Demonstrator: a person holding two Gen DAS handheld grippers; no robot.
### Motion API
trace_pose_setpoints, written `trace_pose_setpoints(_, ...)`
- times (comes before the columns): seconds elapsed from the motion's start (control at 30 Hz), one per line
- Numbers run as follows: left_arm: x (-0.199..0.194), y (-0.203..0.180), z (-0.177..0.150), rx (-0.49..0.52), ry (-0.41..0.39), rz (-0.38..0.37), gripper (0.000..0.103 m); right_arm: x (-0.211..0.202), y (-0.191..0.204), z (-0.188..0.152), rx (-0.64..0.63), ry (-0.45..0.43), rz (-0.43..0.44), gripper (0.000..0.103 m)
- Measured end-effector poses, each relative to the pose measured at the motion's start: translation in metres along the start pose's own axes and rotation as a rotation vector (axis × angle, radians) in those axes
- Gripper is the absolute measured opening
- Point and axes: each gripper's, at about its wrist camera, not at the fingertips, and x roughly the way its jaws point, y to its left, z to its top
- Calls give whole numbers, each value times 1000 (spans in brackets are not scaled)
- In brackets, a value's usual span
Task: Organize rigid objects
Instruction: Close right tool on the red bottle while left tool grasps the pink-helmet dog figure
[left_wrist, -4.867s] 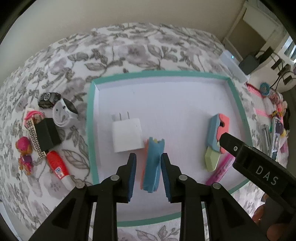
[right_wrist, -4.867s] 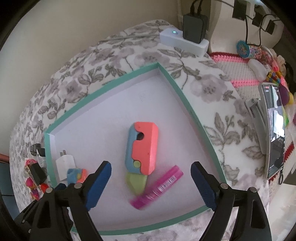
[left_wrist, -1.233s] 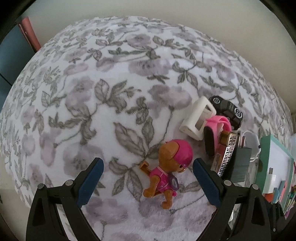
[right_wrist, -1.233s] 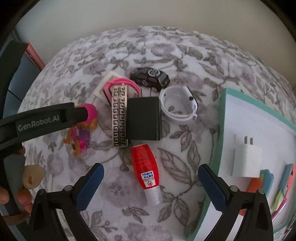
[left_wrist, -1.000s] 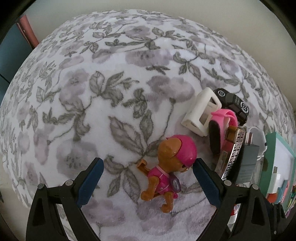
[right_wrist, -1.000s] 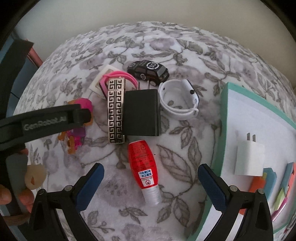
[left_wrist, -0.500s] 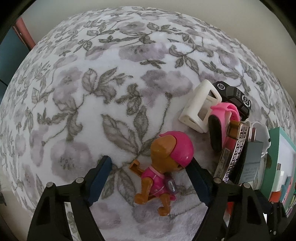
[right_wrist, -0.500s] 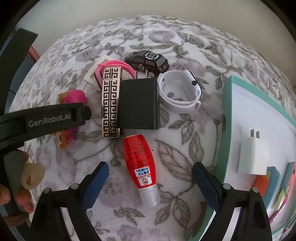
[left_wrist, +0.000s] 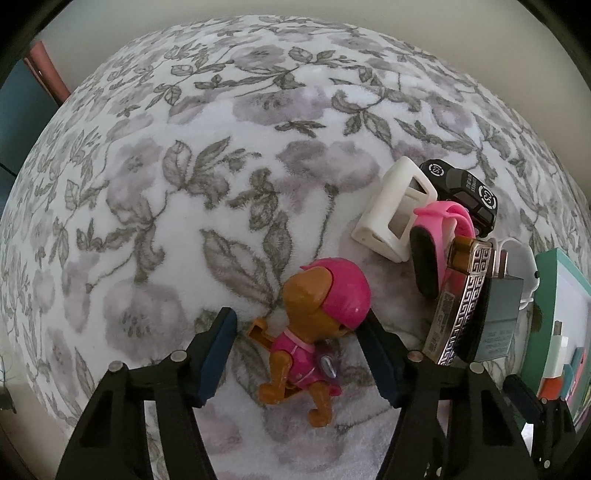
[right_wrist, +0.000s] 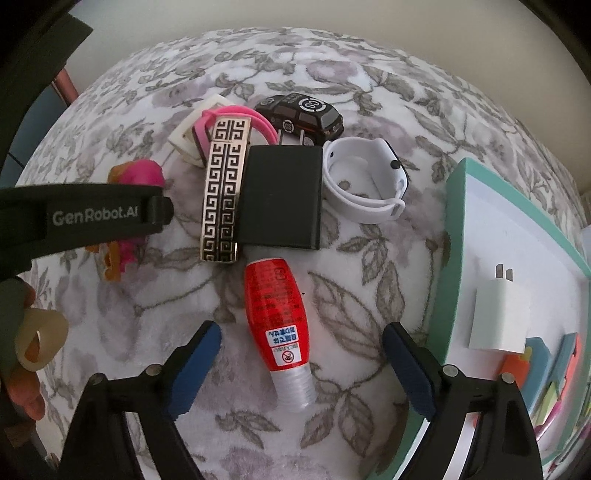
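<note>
A pink-helmeted toy dog (left_wrist: 317, 325) lies on the floral blanket between the fingers of my left gripper (left_wrist: 301, 354), which is open and narrowing around it with gaps on both sides. My right gripper (right_wrist: 301, 363) is open, its fingers either side of a red glue bottle (right_wrist: 277, 306) lying on the blanket. The teal-rimmed white tray (right_wrist: 458, 206) at the right holds a white charger (right_wrist: 498, 314) and coloured toys.
A pile lies behind: a patterned gold-and-black bar (right_wrist: 223, 192), a black charger (right_wrist: 282, 197), a white watch band (right_wrist: 364, 184), a black toy car (right_wrist: 301, 112), a pink band (left_wrist: 443, 221) and a white frame (left_wrist: 395, 210). The left gripper's arm (right_wrist: 92, 218) crosses the right wrist view.
My left gripper left the tray, moved to the toy dog and narrowed around it. My right gripper moved from the tray to the red glue bottle and narrowed slightly.
</note>
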Motion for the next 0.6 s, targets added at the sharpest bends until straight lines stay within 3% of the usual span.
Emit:
trace_pose_setpoints(0.1, -1, -2, 0, 4, -2, 1, 61, -6, -10, 2, 7, 1, 9, 81)
trace_pose_setpoints(0.6, -12, 1, -5, -9, -4, -14, 60, -18, -31, 11, 35, -3, 14, 30)
